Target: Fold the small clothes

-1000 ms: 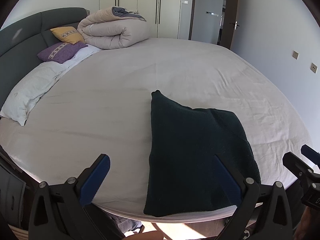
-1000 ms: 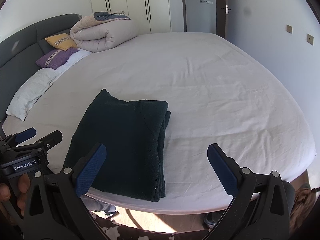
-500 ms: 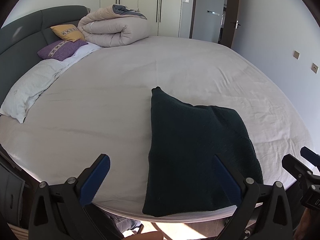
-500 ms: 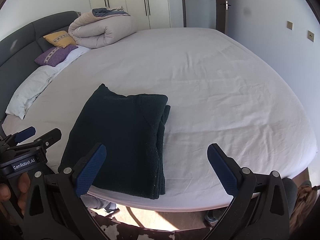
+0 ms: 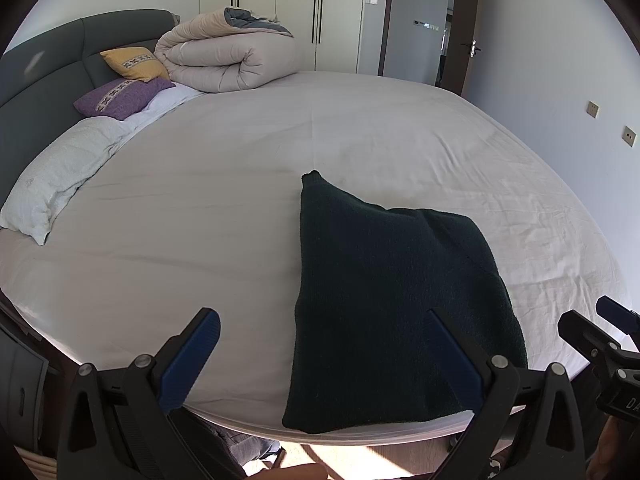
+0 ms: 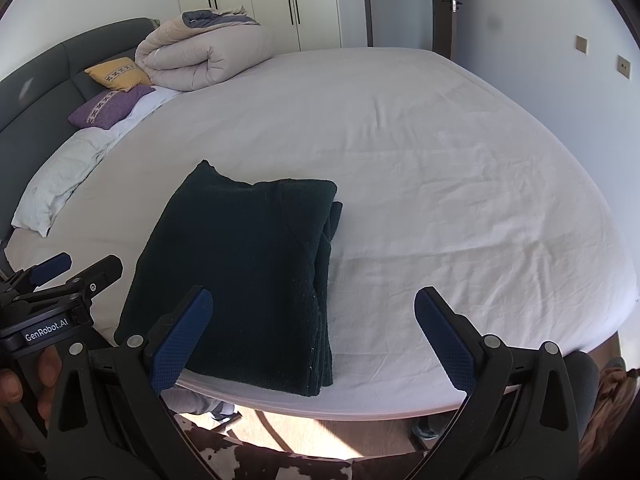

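A dark green sweater (image 6: 244, 276) lies folded flat on the near edge of the bed (image 6: 420, 168), its stacked layers showing along its 3 o'clock side. The left gripper (image 5: 324, 354) and right gripper (image 6: 314, 330) hover above that edge, each with fingers wide apart and empty. At 10 o'clock, near the headboard, sit a rolled duvet (image 6: 200, 54), yellow cushion (image 6: 116, 74), purple cushion (image 6: 106, 110) and white pillow (image 6: 60, 180).

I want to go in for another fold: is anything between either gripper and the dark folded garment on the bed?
Nothing visible blocks either one. The dark folded garment lies alone on the bed sheet at the near edge. The left gripper and right gripper hang open just short of it; pillows and rolled duvet sit far off.
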Motion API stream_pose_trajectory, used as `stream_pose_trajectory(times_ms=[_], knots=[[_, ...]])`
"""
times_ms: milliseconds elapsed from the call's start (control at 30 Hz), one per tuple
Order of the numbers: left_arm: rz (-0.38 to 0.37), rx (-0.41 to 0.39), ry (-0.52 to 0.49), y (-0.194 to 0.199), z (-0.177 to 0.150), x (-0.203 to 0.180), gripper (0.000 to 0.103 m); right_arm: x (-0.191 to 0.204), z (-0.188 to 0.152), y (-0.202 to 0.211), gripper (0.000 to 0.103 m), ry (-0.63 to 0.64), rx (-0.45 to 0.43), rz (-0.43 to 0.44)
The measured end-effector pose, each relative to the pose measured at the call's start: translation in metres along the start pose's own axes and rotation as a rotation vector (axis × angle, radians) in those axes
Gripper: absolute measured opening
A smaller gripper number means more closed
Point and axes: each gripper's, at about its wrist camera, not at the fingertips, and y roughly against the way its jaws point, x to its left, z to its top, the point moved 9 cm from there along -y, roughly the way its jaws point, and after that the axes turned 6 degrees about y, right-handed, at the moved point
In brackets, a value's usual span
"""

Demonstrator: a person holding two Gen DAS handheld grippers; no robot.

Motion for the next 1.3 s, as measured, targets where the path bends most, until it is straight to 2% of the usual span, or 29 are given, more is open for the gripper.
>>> stream_pose_trajectory(times_ms=[1300], knots=[[0.001,0.002,0.001,-0.0029,-0.0056,-0.0052,0.103,0.0074,-0.0058,-0.0091,0.103,-0.024,0.015,-0.002]])
